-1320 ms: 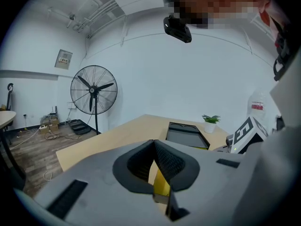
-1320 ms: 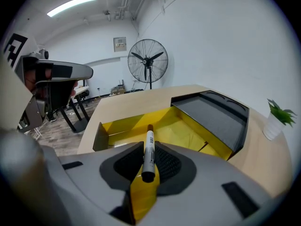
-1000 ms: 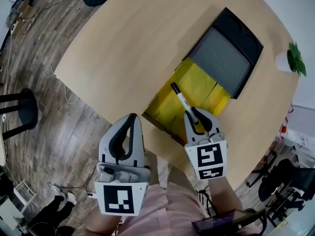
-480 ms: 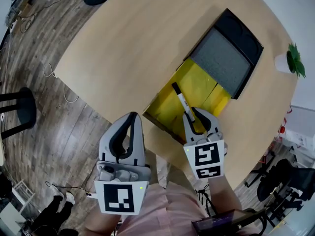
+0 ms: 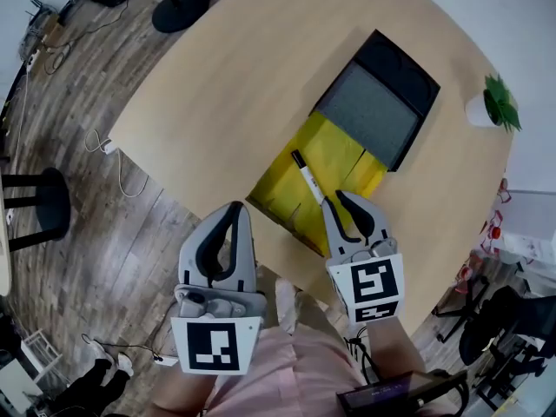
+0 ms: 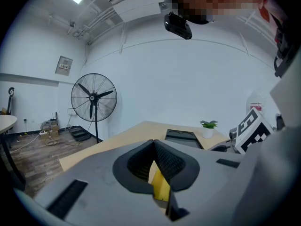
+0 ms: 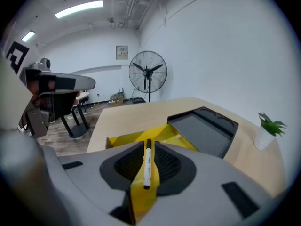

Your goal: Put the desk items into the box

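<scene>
First, we list the left gripper (image 5: 231, 208): held low at the near edge of the round light-wood table (image 5: 234, 85), pointing forward, its jaws closed together with nothing between them.

Next, the right gripper (image 5: 335, 198): held just beside the left one and pointing toward the box, its jaws clamped on a white marker pen with a black cap (image 5: 306, 174). The pen lies along the line of the jaws, and its capped end sticks out ahead of the fingertips.

The open yellow cardboard box (image 5: 334, 146) sits on the table directly ahead of the right gripper, flaps spread. The marker's free end hangs above the box's near part, and we see yellow inner surfaces beneath it.

A shallow black tray with a grey inner panel (image 5: 373, 102) touches the far side of the box.

A small green plant in a white pot (image 5: 493, 107) stands near the table's right edge, well apart from the box.

Off the table we note a black standing fan (image 6: 93, 98) by the white wall, and a black stool (image 5: 39, 202) on the wood-plank floor (image 5: 78, 259).
</scene>
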